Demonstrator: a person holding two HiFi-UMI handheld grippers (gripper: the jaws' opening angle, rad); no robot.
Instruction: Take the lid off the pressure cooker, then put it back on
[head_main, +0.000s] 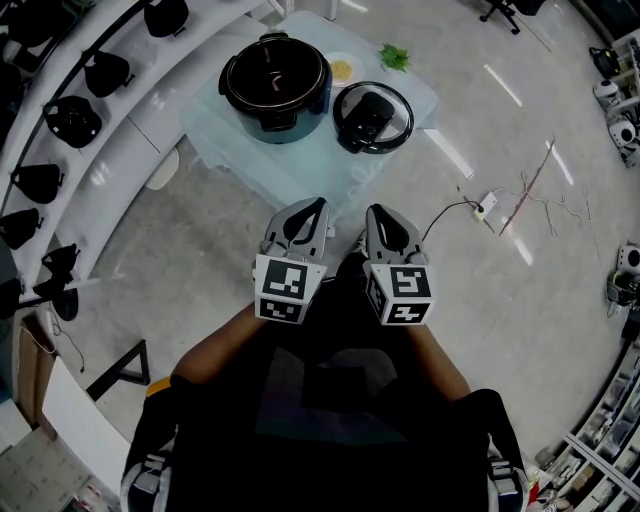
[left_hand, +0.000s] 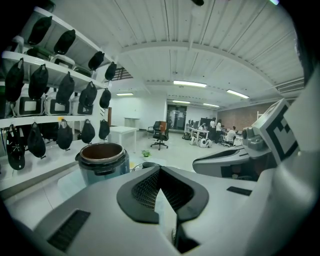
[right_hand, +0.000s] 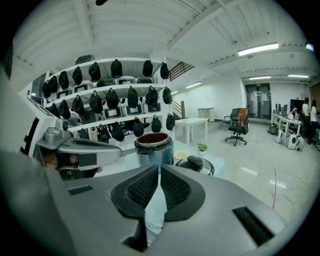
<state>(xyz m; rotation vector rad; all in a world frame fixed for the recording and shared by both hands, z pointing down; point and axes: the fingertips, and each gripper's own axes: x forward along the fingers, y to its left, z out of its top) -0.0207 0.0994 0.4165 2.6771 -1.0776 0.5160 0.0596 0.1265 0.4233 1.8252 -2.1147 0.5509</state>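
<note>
**Well short of the table, both grippers closed and empty**

Up the left edge of the head view run curved white shelves (head_main: 110, 150), hung with a row of dark bags (head_main: 72, 120). Beside them, at the top centre of the frame, stands a table (head_main: 300, 165) under a pale cloth. On its left half sits the pressure cooker (head_main: 275, 85), open at the top, its dark inner pot showing. The lid (head_main: 373, 117) lies flat on the cloth just right of the cooker, near it but apart, with its black knob facing up.

Below the table, at mid-frame, the person holds the two grippers side by side over the floor, both pointing toward the table and well apart from everything on it. The left gripper (head_main: 315, 203) has its jaws brought together at the tips, with nothing between them. The right gripper (head_main: 372, 208) is likewise closed, its ribbed pads meeting, and it holds nothing.

Behind the lid, near the table's far edge, are a small dish (head_main: 342, 69) with something yellow on it and a little green plant (head_main: 395, 57). A white plug strip (head_main: 485, 207) with its cable lies on the floor at the right.
</note>
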